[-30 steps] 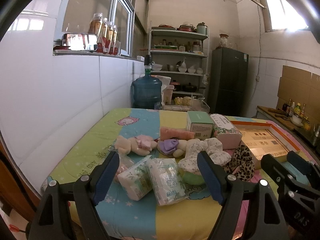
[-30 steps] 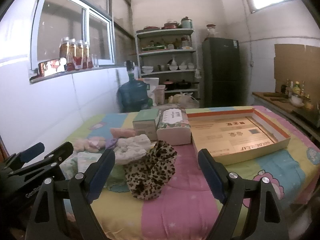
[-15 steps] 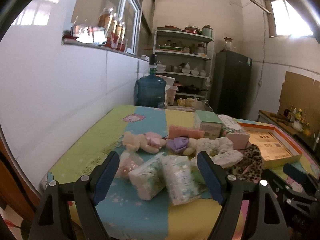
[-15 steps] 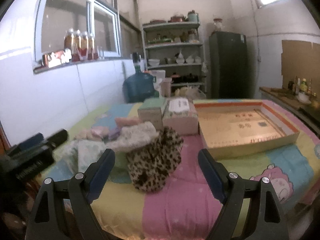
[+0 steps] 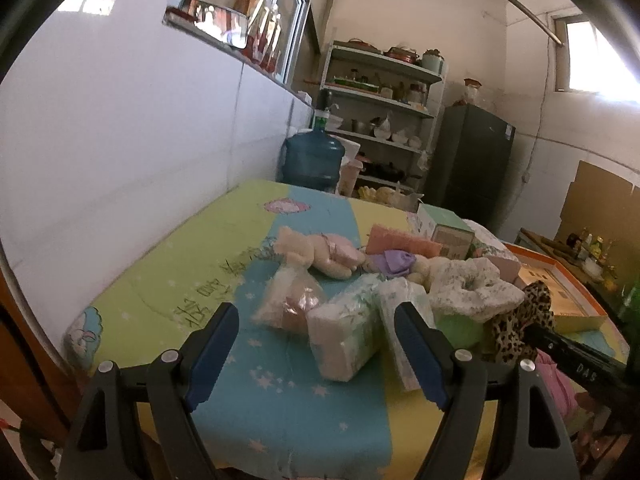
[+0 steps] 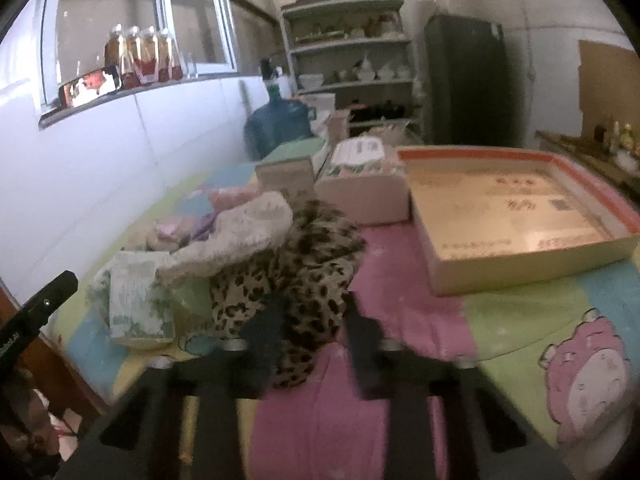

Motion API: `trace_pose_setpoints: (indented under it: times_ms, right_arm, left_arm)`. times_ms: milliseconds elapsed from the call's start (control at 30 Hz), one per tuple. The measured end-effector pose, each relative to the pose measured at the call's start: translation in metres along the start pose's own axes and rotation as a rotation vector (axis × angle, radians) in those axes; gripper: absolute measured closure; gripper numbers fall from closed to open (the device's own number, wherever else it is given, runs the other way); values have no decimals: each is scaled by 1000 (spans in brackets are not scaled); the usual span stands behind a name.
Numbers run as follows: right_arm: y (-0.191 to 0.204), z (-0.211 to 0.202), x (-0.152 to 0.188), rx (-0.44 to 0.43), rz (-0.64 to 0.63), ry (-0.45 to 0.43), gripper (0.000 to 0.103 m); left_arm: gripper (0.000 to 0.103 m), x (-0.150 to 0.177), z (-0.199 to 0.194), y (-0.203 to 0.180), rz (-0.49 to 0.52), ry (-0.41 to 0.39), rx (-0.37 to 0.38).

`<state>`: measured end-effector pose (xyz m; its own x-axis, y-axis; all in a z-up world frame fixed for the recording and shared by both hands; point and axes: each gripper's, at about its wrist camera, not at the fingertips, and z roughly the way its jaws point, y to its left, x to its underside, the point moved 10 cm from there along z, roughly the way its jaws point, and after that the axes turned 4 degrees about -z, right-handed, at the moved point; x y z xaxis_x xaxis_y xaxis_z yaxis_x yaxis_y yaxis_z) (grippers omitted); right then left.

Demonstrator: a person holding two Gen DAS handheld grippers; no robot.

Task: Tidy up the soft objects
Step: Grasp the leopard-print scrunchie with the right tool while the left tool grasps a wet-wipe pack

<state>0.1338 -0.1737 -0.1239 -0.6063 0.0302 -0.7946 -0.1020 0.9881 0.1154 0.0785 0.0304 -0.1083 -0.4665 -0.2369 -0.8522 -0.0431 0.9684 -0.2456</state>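
A pile of soft things lies on the colourful table. A leopard-print cloth lies at the pile's front, also in the left wrist view. My right gripper has its fingers close around the cloth's near edge; blur hides whether they pinch it. A white floral cloth lies behind the leopard cloth. My left gripper is open and empty, with a tissue pack between its fingers and a second pack beside it. A plush toy lies farther back.
An open cardboard tray with an orange rim sits at the right. Two boxes stand behind the pile. A clear bag lies left of the tissue packs. A water jug, shelves and a fridge stand beyond the table.
My right gripper moved forward to the leopard cloth and its fingers narrowed from wide open. My left gripper tilted and shifted left, staying open.
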Motion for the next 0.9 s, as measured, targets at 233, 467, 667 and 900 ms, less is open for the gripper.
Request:
trace_pose_setpoints:
  times_ms: [233, 467, 667, 900]
  right_arm:
    - [-5, -29, -20, 15, -9, -122, 96]
    - [-17, -57, -34, 10, -10, -186, 96]
    - [-23, -64, -33, -1, 8, -186, 96]
    - [-26, -67, -34, -9, 17, -190, 96]
  left_arm:
    - [23, 0, 10, -18, -9, 47, 107]
    - [23, 12, 29, -47, 50, 106, 120]
    - [69, 26, 51, -48, 4, 189, 138]
    - [80, 15, 32, -58, 31, 117, 152]
